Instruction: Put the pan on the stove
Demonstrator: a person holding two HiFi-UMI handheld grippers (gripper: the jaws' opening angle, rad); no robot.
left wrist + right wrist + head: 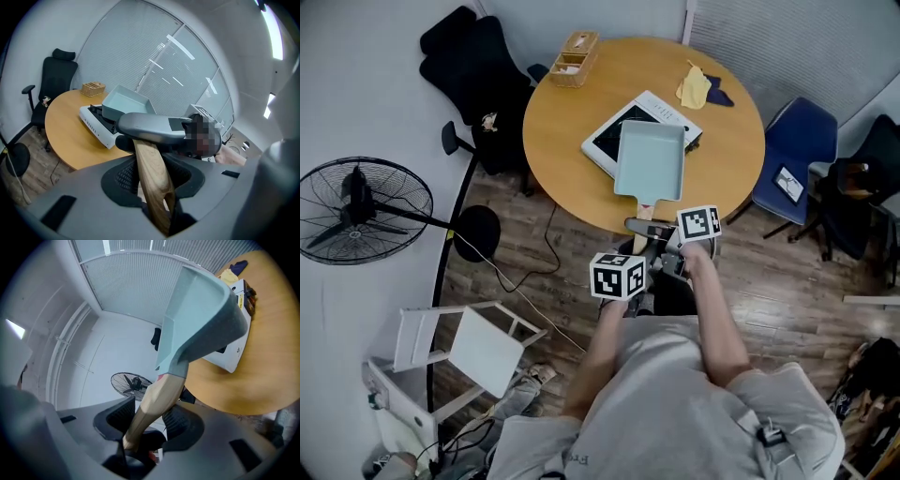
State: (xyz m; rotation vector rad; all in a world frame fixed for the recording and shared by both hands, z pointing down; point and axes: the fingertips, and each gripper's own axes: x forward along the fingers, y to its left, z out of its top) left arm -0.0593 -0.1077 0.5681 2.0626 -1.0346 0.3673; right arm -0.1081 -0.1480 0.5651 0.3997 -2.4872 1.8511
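Observation:
A pale blue rectangular pan (651,159) lies on the white stove (602,142), which sits on the round wooden table (558,122). Its wooden handle (644,208) sticks out past the table's near edge. My right gripper (643,226) is shut on the handle, and my left gripper (645,251) is shut on its end, just behind. The left gripper view has the handle (152,173) running up between my jaws (157,187), under the right gripper's body, to the pan (126,104). In the right gripper view the handle (154,404) sits between my jaws (140,427), with the pan (201,310) above.
On the table's far side are a wicker box (574,58) and a yellow cloth (695,86). A black office chair (478,66) stands at the left, blue chairs (797,150) at the right. A floor fan (361,208) and a tipped white chair (469,342) are on the left.

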